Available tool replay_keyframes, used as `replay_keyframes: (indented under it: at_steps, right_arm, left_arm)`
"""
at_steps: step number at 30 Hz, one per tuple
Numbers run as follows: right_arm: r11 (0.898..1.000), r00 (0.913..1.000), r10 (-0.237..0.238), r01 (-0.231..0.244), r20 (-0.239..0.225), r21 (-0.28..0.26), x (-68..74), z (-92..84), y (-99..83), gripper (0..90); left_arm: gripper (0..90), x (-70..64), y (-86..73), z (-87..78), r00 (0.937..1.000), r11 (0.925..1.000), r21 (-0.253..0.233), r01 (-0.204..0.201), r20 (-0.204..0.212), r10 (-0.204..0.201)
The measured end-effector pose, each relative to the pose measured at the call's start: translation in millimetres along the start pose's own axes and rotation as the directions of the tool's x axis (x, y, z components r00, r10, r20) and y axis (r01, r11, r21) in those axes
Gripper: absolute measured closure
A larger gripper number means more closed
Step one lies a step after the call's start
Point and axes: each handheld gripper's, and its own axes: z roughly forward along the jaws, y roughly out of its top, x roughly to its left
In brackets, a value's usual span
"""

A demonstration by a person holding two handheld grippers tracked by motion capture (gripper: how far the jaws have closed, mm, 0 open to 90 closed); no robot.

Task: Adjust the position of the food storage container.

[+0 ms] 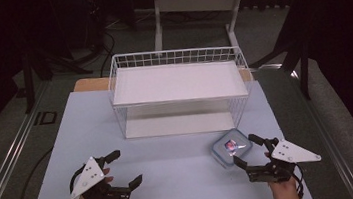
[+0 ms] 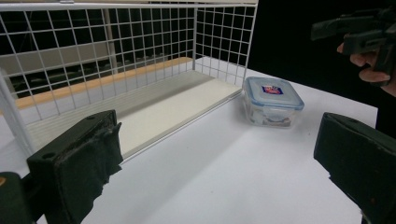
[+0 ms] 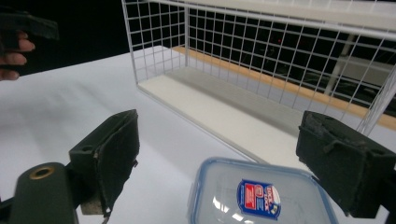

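Dark curtains ring the pale counter (image 1: 173, 180). To take the lidded container (image 1: 231, 147) well, I judge I should bring my right claw (image 1: 248, 149), jaws spread wide, squarely over its sides and close below the lid's rim. It is small, clear-walled, with a blue-edged lid and a red-and-blue label, and sits just before the white wire shelf rack (image 1: 178, 86). My left claw (image 1: 126, 167) hovers apart, empty.
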Motion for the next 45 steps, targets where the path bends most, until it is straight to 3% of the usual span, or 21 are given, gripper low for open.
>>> replay_keyframes:
  at_steps: [3,7,11,21,31,39,42,45]
  right_arm:
    - [1.000,0.9999,-0.009,0.009,0.010,-0.021,2.2,-2.3,3.8,12.7]
    - [0.999,0.9999,0.002,-0.002,-0.010,-0.035,2.6,-2.4,9.8,12.2]
    - [0.998,0.9986,0.052,-0.053,-0.011,-0.032,-5.5,4.5,15.5,12.2]
    - [0.996,0.9951,0.094,-0.094,0.028,-0.010,-23.0,17.3,11.3,13.5]
    - [0.998,0.9971,0.059,-0.058,0.048,-0.010,-30.3,17.1,10.9,13.9]
    - [0.997,0.9869,0.070,-0.073,0.146,0.021,-53.9,17.8,10.6,13.6]
    - [0.997,0.9887,0.063,-0.069,0.136,0.036,-61.1,19.2,6.8,13.0]
    - [0.995,0.9840,0.071,-0.082,0.164,0.061,-69.8,23.2,1.4,14.0]
  left_arm:
    - [1.6,-0.9,0.0,1.3,1.0000,1.0000,0.001,-0.001,0.000,0.001]
    - [1.5,-1.6,-0.1,2.4,1.0000,1.0000,0.000,-0.005,0.000,0.005]
    - [1.6,-1.5,-1.0,3.5,1.0000,1.0000,0.006,-0.002,-0.002,0.002]
    - [1.6,-1.0,-1.6,4.5,1.0000,1.0000,0.007,-0.002,0.000,0.002]
    - [1.6,0.3,-2.4,5.2,1.0000,0.9999,0.011,0.001,-0.003,-0.001]
    - [1.6,-0.5,-3.1,6.7,1.0000,0.9999,0.015,0.001,0.000,-0.001]
    - [1.6,-0.8,-3.1,7.0,1.0000,0.9999,0.014,0.001,0.003,-0.001]
    - [1.6,-0.8,-3.3,7.3,1.0000,0.9999,0.017,0.001,0.004,-0.001]
